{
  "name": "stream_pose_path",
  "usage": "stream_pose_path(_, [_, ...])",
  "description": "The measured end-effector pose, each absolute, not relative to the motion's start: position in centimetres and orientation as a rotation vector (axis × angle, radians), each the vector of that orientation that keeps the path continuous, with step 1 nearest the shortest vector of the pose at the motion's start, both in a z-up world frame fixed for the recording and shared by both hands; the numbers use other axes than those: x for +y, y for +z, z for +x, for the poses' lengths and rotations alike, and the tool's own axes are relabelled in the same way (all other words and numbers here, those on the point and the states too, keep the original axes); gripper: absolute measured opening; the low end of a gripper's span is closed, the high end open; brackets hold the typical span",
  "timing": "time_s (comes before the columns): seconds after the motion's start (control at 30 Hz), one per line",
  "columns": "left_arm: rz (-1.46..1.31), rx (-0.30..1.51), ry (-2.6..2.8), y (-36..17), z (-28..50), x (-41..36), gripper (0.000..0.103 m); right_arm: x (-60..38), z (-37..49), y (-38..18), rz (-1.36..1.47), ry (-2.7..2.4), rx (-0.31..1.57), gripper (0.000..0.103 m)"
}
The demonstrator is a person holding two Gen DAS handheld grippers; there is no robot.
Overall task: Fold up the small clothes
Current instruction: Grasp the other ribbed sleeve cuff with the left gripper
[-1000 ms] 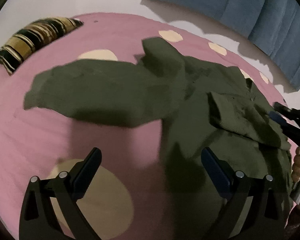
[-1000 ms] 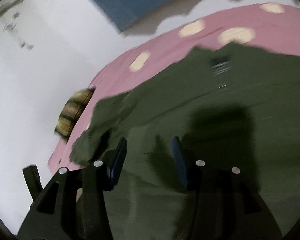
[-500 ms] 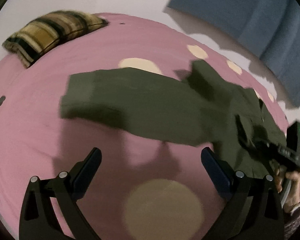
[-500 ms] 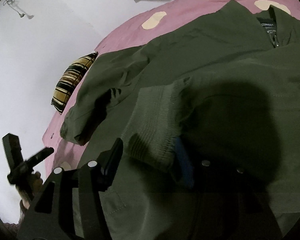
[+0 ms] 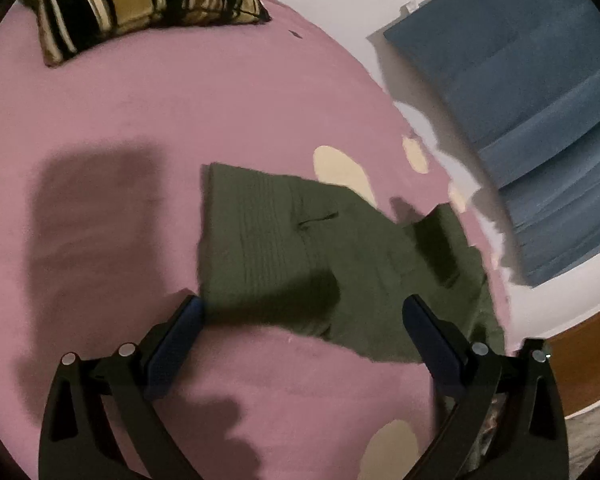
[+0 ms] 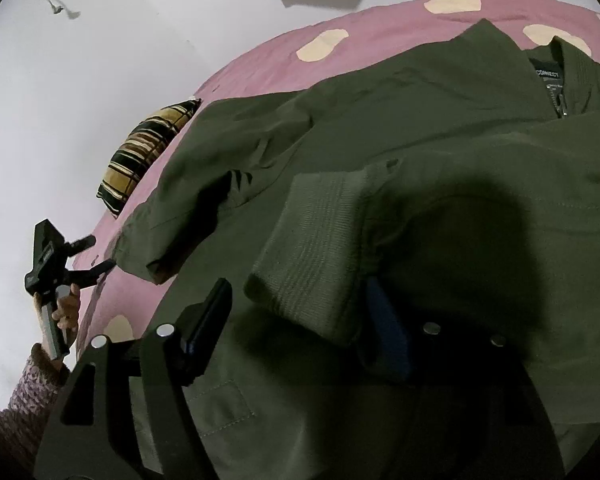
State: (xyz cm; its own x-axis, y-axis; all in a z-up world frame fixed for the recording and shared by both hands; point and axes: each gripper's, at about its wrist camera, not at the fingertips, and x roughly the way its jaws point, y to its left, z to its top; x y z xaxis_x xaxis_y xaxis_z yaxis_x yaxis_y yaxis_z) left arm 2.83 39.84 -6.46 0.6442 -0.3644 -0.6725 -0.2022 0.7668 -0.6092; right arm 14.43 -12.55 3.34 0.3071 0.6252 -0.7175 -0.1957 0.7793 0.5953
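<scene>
A dark green jacket (image 6: 420, 128) lies spread on the pink bed cover (image 5: 180, 120), collar and zip at the far right. One sleeve is folded over its body, and that sleeve's ribbed cuff (image 6: 312, 256) lies between the fingers of my right gripper (image 6: 300, 312). Those jaws are opening; the left pad stands clear of the cuff. The other sleeve stretches out flat, with its ribbed cuff (image 5: 252, 240) just beyond my left gripper (image 5: 300, 312), which is open wide and holds nothing. In the right wrist view the left gripper (image 6: 72, 256) shows at the far left, in a hand.
A striped black and yellow pillow (image 5: 140, 0) lies at the far edge of the bed (image 6: 148, 148). Blue fabric (image 5: 520, 100) hangs on the white wall behind. The bed's edge and a wooden floor (image 5: 580, 340) show at the right.
The left gripper swung along the outstretched sleeve to its cuff, still open. The right jaws widened around the folded sleeve's cuff, which now rests on the jacket body.
</scene>
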Motion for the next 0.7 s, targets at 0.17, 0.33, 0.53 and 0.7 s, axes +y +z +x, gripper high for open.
stream_pose_path(0.17, [-0.863, 0.854, -0.148, -7.8, 4.3, 41.9, 0.099, -12.5, 14.2, 3.2, 0.438, 0.564, 1.129, 0.070])
stream_pose_path(0.33, [-0.907, 0.830, -0.201, -7.7, 3.9, 42.6, 0.098, -12.5, 14.1, 3.2, 0.437, 0.564, 1.121, 0.073])
stream_pose_path(0.53, [-0.962, 0.817, -0.263, -7.7, 2.0, 42.4, 0.098, -12.6, 14.1, 3.3, 0.444, 0.566, 1.112, 0.073])
stream_pose_path(0.7, [-1.003, 0.813, -0.267, -7.9, 1.6, 43.1, 0.098, -12.4, 14.1, 3.3, 0.443, 0.568, 1.112, 0.077])
